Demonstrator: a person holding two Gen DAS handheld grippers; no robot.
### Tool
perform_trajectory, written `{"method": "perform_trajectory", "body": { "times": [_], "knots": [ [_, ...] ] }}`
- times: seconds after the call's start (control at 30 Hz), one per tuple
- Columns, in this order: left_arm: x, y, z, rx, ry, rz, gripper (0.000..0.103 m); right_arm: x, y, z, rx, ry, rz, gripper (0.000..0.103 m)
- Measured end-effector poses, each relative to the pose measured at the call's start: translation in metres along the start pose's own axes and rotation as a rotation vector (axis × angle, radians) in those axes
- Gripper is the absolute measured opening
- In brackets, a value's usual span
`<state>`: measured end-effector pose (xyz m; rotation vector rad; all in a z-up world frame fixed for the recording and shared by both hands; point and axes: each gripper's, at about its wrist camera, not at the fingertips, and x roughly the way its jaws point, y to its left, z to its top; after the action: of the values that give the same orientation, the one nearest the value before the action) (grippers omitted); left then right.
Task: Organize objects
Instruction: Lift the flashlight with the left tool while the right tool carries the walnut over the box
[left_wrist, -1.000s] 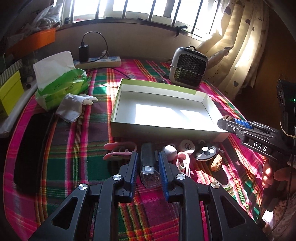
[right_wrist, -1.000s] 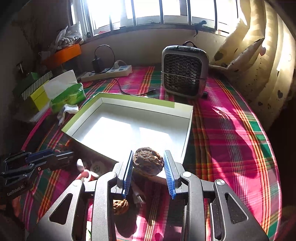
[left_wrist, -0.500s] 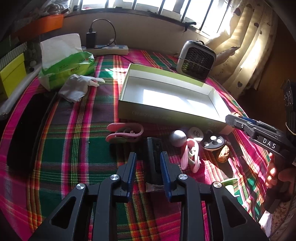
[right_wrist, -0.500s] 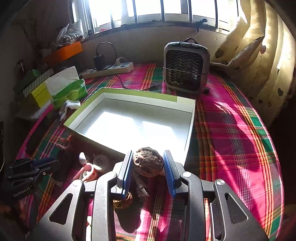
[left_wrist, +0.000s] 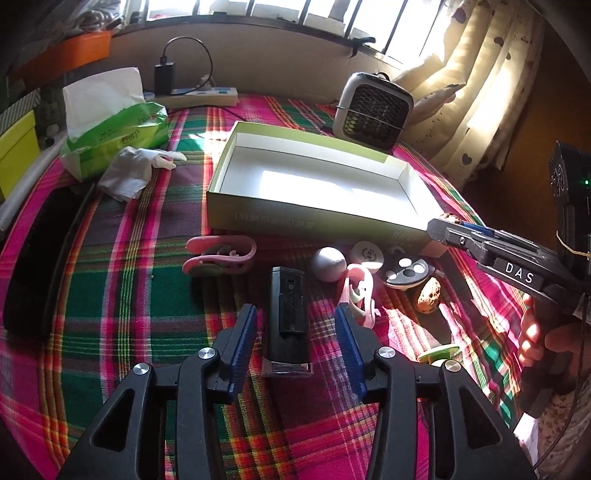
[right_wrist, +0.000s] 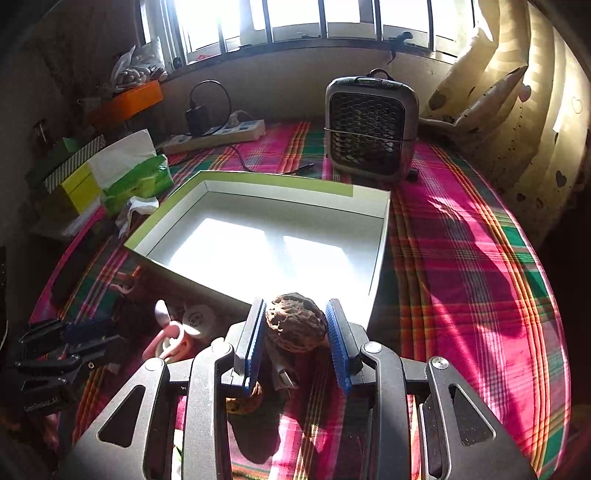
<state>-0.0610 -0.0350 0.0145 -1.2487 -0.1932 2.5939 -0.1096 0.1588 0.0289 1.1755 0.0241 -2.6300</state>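
Observation:
A black torch-like light (left_wrist: 288, 314) lies on the plaid cloth between the fingers of my left gripper (left_wrist: 295, 332). The jaws are opening, and the blue pads stand clear of the light on both sides. My right gripper (right_wrist: 295, 314) is shut on a brown walnut (right_wrist: 295, 323), held over the near corner of the open green-and-white box (right_wrist: 184, 254). In the left wrist view the right gripper (left_wrist: 439, 225) reaches in from the right at the corner of the box (left_wrist: 258, 218), which holds nothing. The left gripper (right_wrist: 107, 334) shows at the lower left of the right wrist view.
In front of the box lie a pink clip (left_wrist: 221, 254), a grey ball (left_wrist: 328, 258), a white disc (left_wrist: 366, 253), a black round remote (left_wrist: 406, 271), a second walnut (left_wrist: 429, 293) and another pink clip (left_wrist: 358, 291). A small fan (left_wrist: 373, 110), a tissue pack (left_wrist: 114, 136) and a power strip (left_wrist: 201, 96) stand behind.
My left gripper has let go of the black light, which now lies on the cloth, and its jaws have spread wide. The right gripper still holds the walnut in the same place.

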Motion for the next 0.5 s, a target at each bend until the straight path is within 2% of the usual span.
{"method": "perform_trajectory", "body": {
  "times": [0.23, 0.37, 0.43, 0.5],
  "knots": [
    [0.01, -0.002, -0.003, 0.022, 0.035, 0.045, 0.042, 0.0, -0.001, -0.002, -0.004, -0.002, 0.001, 0.034],
    [0.013, -0.003, -0.001, 0.036, 0.029, 0.073, 0.04, 0.0, 0.0, -0.002, -0.005, -0.001, -0.001, 0.034],
    [0.014, -0.003, 0.0, 0.042, 0.027, 0.098, 0.028, 0.0, 0.0, -0.002, -0.004, -0.001, 0.0, 0.034],
    [0.015, -0.001, 0.002, 0.043, 0.029, 0.097, 0.025, 0.001, 0.0, -0.001, -0.004, 0.0, 0.0, 0.034]
  ]
}}
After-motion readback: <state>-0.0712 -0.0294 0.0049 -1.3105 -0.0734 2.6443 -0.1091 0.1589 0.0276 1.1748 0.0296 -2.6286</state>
